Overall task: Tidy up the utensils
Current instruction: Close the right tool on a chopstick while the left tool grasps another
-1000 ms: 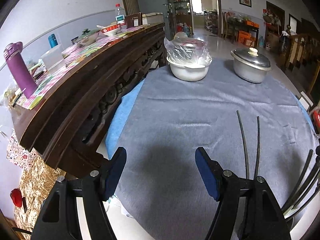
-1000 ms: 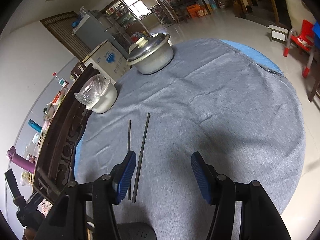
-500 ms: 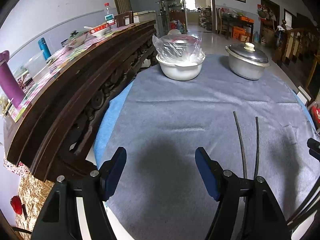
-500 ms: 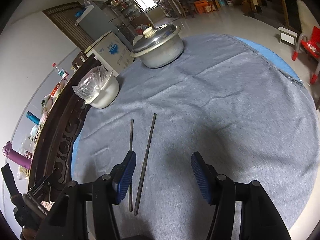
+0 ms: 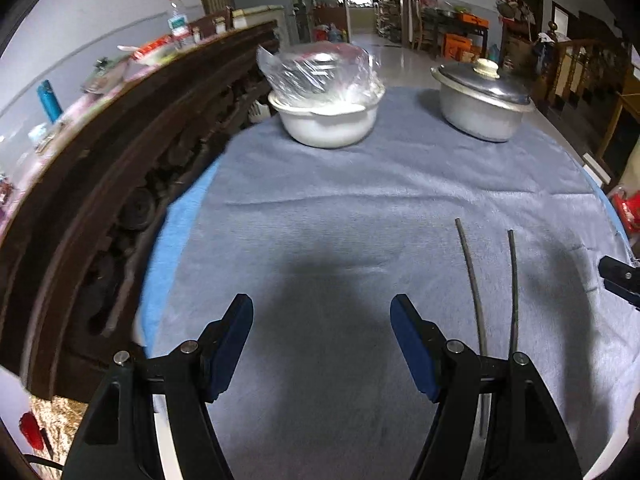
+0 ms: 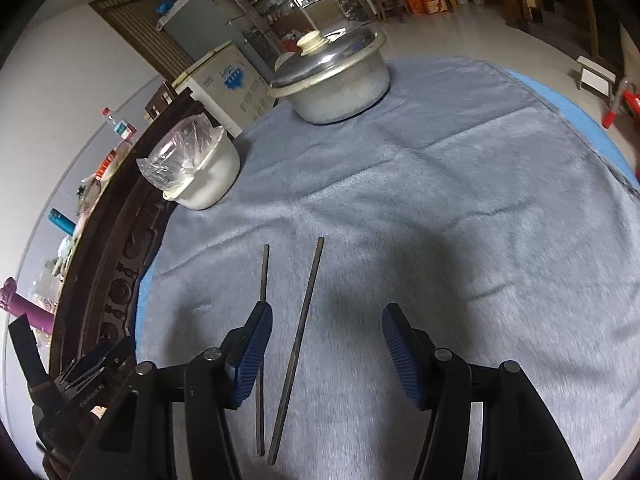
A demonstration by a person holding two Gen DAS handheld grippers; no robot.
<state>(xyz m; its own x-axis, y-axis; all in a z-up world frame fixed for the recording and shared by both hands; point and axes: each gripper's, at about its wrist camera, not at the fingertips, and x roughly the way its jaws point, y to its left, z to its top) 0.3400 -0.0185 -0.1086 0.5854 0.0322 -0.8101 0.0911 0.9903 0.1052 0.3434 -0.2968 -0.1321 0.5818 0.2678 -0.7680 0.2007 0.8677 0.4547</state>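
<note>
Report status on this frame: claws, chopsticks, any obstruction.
Left claw open, empty. Right claw open, straddling one of the chopsticks. Pair flat on grey cloth, ungrasped. Nothing blocking; pots far back.

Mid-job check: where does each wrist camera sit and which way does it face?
Left wrist: behind the open left hand-held gripper, low over the grey cloth, facing the bowl and pot; chopsticks lie right of it.
Right wrist: behind the open right hand-held gripper, directly over the chopsticks, facing the same way.
Shared: chopsticks, bowl, pot, cloth.
</note>
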